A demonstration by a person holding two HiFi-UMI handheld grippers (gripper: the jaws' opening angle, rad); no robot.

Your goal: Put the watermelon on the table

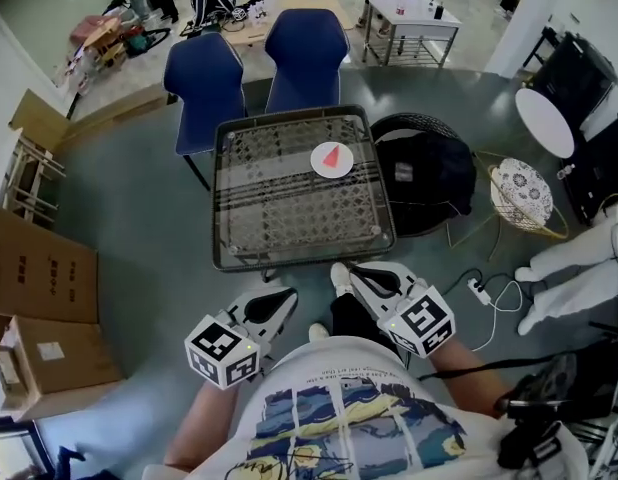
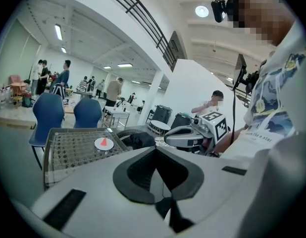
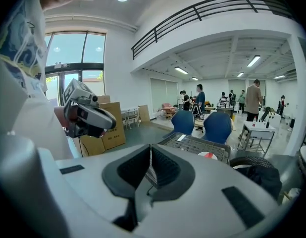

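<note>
The table [image 1: 221, 200], a glass top over wicker, filled the middle of the head view, and its near edge ran just above the two grippers at the bottom centre. The watermelon [image 1: 332, 157], a red wedge, lay on a white plate [image 1: 319, 169] in the upper right part of the tabletop, well in from the rim, and the rest of the top was bare. The left gripper [image 2: 155, 149] had its jaws together with nothing between the pads. The right gripper [image 3: 150, 147] was likewise closed on nothing. Both were short of the table's near edge, over open grey floor. Two blue chairs [image 1: 204, 88] stood against the far edge. A dark bag on a tyre [image 1: 426, 173] crowded the right edge, and a wire basket with a patterned cushion [image 1: 524, 193] stood further right. Cardboard boxes [image 1: 34, 278] lined the lower left, well apart from the table. A white cable [image 1: 494, 303] trailed over the floor at lower right.
</note>
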